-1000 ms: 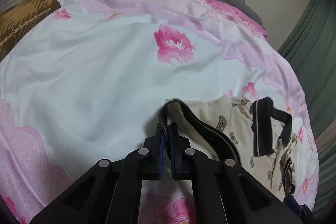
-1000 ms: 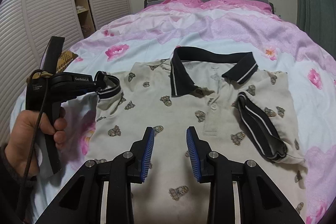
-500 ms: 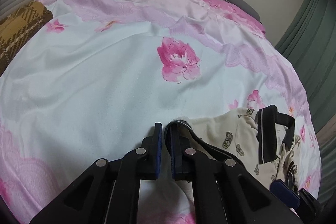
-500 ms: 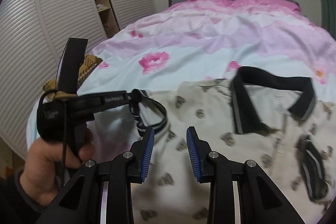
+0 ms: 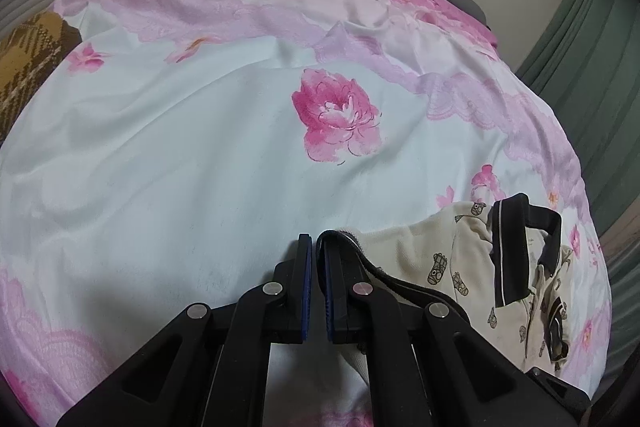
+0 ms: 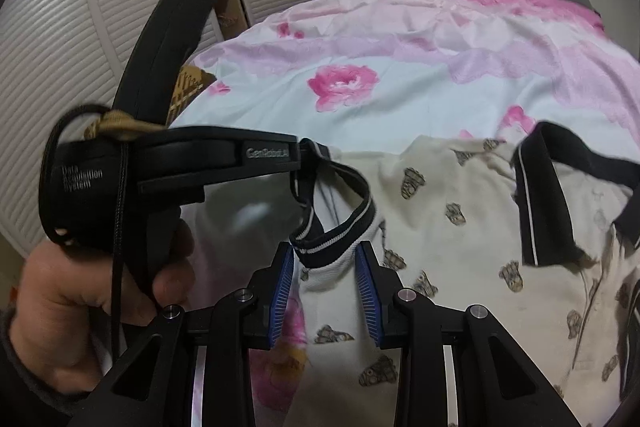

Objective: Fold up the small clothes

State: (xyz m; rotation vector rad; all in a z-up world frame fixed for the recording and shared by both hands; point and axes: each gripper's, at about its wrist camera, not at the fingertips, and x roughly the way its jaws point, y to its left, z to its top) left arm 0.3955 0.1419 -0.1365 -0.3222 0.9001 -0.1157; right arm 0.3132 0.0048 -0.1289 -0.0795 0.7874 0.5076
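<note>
Now left hand-held gripper (image 6: 306, 151) pinching polo shirt (image 6: 452, 227) sleeve cuff (image 6: 336, 227); right hand-held gripper (image 6: 326, 267) spread astride it

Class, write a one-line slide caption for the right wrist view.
Left gripper lifts the polo shirt by its sleeve cuff while the open right gripper straddles that cuff over the floral bedspread.

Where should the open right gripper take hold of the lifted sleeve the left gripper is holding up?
Probably the sleeve cuff, the dark striped band at its lower end. The left gripper pinches the cuff's upper end and holds it up off the bed cover, so it hangs as a loop. The right gripper, jaws open, already faces that band; come straight forward and close across the rib.
</note>
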